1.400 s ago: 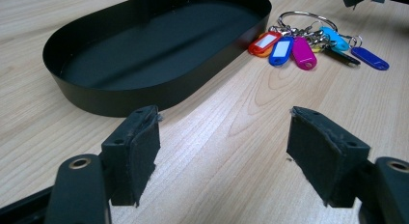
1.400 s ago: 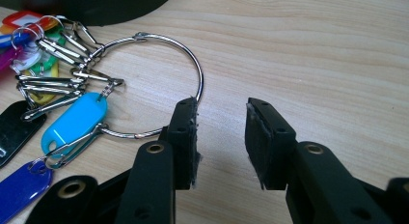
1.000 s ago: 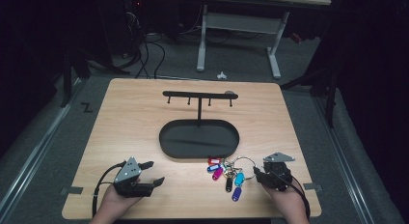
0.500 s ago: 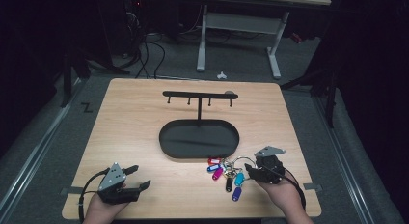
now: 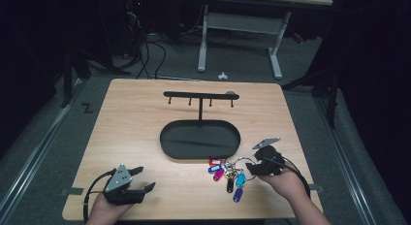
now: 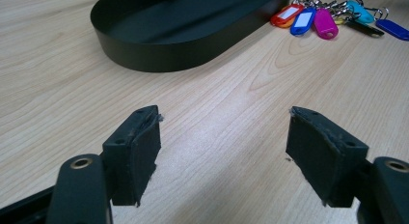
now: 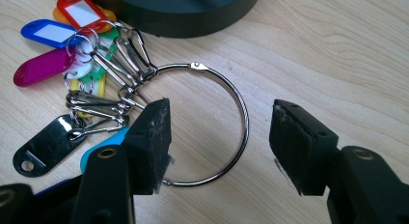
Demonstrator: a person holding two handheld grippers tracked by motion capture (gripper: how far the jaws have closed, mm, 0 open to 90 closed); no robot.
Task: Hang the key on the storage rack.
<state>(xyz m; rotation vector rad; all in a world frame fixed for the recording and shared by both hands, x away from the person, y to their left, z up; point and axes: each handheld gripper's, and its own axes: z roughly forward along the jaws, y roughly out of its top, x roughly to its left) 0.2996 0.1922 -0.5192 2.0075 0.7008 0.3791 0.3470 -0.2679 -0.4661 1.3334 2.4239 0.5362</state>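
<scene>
High view, left claw: the left claw (image 5: 143, 178) rests low on the wooden bench (image 5: 131, 118) near its front-left edge, held by the left hand (image 5: 104, 210), jaws spread apart with nothing between them
High view, right claw: the right claw (image 5: 253, 165) sits at the front-right of the bench in the right hand (image 5: 286, 181), a grey plate on top, jaws pointing toward the key bunch (image 5: 228, 174) just ahead of it
High view, tray: a black oval tray (image 5: 167, 137) lies ahead of both claws, mid-bench, with a black hook rack (image 5: 199, 96) rising behind it
Left claw view, jaws: the two black pads stand wide apart over bare wood, gripping nothing
Left claw view, ahead: the oval tray (image 6: 159, 52) lies beyond the claw and to its upper left; the coloured tags of the key bunch (image 6: 328, 21) lie far ahead to the upper right, just beside the tray wall
Right claw view, jaws: open, one pad on each side of the near part of a large metal ring (image 7: 238, 113); the left pad sits over the ring's inner side, the right pad stands clear outside it; whether either pad touches the wire, I cannot tell
Right claw view, tags: red, blue, magenta, black and other tags (image 7: 43, 67) hang from clips at the ring's far left, ahead and left of the claw
Right claw view, tray: its dark wall (image 7: 193, 11) lies straight ahead, beyond the ring
</scene>
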